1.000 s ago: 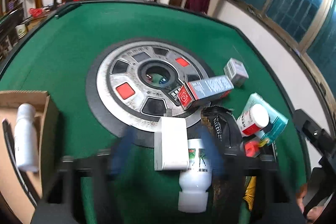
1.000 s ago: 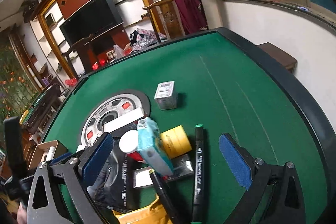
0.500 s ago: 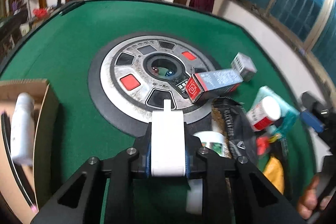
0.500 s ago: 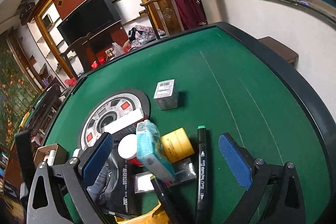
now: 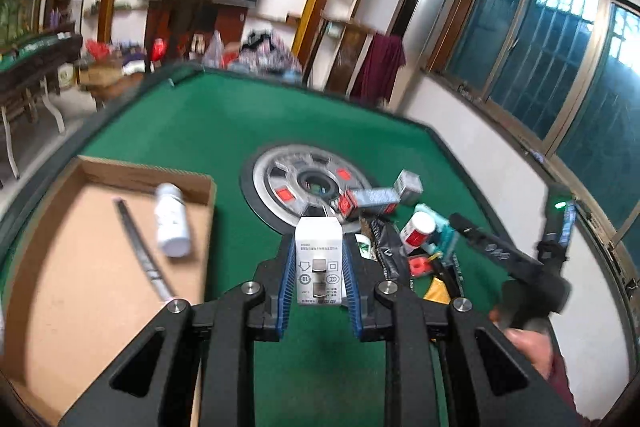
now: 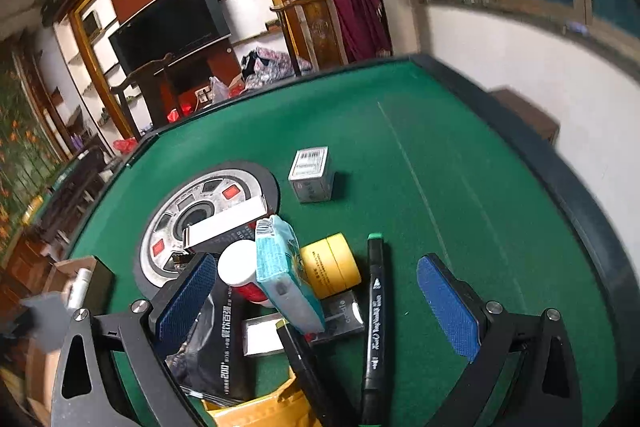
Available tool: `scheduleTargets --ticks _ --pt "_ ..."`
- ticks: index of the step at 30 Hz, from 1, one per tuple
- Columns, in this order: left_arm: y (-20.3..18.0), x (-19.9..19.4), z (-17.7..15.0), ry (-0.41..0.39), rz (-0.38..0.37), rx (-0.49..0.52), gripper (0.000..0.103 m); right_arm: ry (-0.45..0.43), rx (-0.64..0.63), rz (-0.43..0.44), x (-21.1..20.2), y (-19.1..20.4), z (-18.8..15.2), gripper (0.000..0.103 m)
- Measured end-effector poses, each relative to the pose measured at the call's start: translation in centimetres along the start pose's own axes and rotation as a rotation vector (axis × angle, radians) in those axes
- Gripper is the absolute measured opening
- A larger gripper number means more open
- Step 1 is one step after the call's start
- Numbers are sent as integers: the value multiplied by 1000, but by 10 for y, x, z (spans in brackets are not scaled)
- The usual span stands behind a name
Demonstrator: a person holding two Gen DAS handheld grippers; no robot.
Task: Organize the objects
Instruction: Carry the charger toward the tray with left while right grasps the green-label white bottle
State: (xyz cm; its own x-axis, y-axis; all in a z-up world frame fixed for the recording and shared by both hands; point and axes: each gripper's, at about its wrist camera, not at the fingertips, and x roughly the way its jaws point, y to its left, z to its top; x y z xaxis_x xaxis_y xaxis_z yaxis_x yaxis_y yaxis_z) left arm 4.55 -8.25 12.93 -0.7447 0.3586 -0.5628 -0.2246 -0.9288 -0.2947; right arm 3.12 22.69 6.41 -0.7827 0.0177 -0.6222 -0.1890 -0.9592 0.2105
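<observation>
My left gripper (image 5: 319, 261) is shut on a small white carton (image 5: 319, 239), held upright above the green table (image 5: 208, 131). To its left lies an open cardboard box (image 5: 80, 287) holding a white bottle (image 5: 171, 223) and a thin dark tool (image 5: 140, 251). My right gripper (image 6: 316, 261) stands open over a heap: teal packet (image 6: 286, 275), red bottle with a white cap (image 6: 238, 269), yellow jar (image 6: 332, 265), green-capped black marker (image 6: 374, 307), black pouch (image 6: 224, 343). Its pads touch none of these.
A round metal dial (image 5: 308, 183) is set in the table's middle, with a long red-and-grey box (image 5: 370, 201) on its edge. A small grey box (image 6: 312, 173) stands apart beyond the heap. A person's hand (image 5: 524, 343) holds the right gripper. Furniture lines the far wall.
The left gripper closed on the white carton, then rose and drew back to the left with it, bringing the cardboard box into fuller view. The right gripper stayed about where it was.
</observation>
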Motion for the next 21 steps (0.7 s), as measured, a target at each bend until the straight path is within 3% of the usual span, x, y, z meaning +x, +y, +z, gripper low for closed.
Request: scheduleTargets --ticks 6,10,15,18,20,21 --pt "16 -79 -3 -134 2 22 22 -85 -42 -66 -19 9 -5 102" --pt "42 -101 -8 -141 -13 -32 22 -47 -26 84 -46 26 4 102" --pt "68 -104 -17 -139 -42 -86 22 196 -15 460 -42 69 20 102" --pt "81 -101 -24 -139 -58 -102 22 307 21 495 -17 85 16 99" --pt "88 -96 -27 -131 -54 -100 22 354 24 473 1 92 10 88" --pt "92 -94 -29 -124 -54 -100 22 391 26 461 14 96 5 77"
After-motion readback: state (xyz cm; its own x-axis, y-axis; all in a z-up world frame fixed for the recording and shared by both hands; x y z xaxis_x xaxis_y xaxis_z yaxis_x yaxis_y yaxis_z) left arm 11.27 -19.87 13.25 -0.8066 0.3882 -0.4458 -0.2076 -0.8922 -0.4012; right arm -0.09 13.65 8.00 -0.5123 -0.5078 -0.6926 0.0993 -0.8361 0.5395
